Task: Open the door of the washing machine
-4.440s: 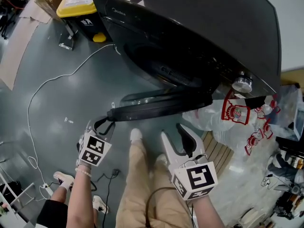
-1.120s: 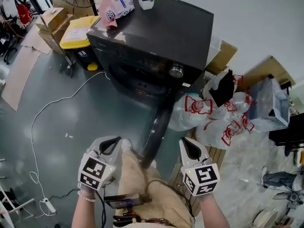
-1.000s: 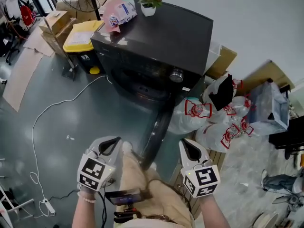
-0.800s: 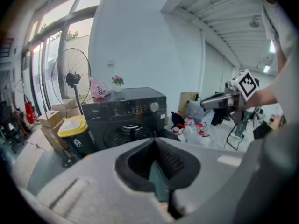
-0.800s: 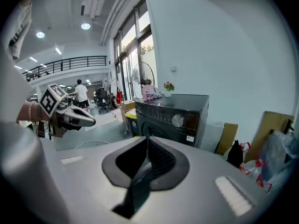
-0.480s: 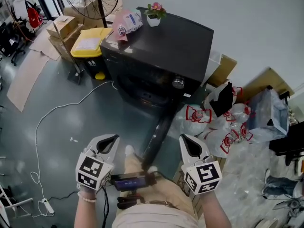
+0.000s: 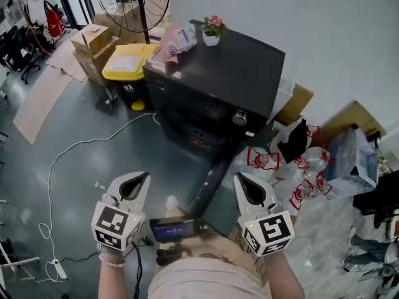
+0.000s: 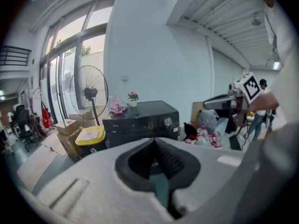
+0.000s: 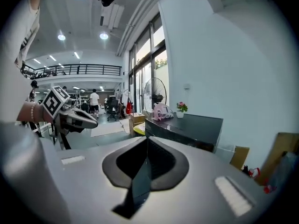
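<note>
Head view: washer w/ door wide open.

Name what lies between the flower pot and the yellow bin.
A pink bag on the washer top, between pot and bin; head view shows it.

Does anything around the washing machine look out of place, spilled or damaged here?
Nothing looks spilled or damaged. The washing machine has its door swung wide open. A pink bag lies slumped on its top beside a small flower pot, and white plastic bags are heaped beside it.
</note>
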The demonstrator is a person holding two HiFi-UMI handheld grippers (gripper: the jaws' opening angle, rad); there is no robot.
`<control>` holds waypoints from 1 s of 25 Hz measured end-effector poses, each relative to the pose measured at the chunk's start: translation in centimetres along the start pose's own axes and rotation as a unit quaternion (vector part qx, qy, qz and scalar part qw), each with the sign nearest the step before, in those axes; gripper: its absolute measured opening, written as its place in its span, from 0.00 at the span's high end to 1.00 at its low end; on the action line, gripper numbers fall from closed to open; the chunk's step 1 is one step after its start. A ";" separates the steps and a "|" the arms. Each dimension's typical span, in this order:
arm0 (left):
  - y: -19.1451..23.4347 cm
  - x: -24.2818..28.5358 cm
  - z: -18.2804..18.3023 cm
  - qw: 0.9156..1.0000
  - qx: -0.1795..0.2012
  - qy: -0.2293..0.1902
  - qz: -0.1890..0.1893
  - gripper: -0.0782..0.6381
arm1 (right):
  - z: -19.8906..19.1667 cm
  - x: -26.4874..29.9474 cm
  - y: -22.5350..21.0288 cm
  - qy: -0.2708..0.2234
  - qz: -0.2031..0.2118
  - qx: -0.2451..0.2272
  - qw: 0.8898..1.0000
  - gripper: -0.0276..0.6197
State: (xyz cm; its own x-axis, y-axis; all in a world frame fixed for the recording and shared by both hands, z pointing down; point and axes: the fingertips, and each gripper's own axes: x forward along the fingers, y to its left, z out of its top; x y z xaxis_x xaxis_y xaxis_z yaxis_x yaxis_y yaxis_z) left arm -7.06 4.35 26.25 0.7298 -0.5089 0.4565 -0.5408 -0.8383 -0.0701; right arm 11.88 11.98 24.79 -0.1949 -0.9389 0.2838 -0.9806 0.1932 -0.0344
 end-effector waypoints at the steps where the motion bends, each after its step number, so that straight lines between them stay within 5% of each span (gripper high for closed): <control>1: 0.1 -0.3 0.3 1.000 0.001 -0.005 0.004 0.90 | 0.4 0.0 0.2 -0.003 0.002 -0.003 1.000 0.95; 25: 0.1 -2.6 1.8 0.999 -0.008 -0.042 0.023 0.90 | 2.8 -0.1 1.7 -0.027 0.022 -0.026 0.999 0.95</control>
State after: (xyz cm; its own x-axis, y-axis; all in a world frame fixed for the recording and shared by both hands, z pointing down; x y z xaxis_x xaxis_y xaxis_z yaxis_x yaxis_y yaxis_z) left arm -8.27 5.28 23.43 0.7357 -0.5628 0.3768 -0.5813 -0.8102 -0.0750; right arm 10.17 11.63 22.03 -0.2395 -0.9432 0.2301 -0.9689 0.2472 0.0049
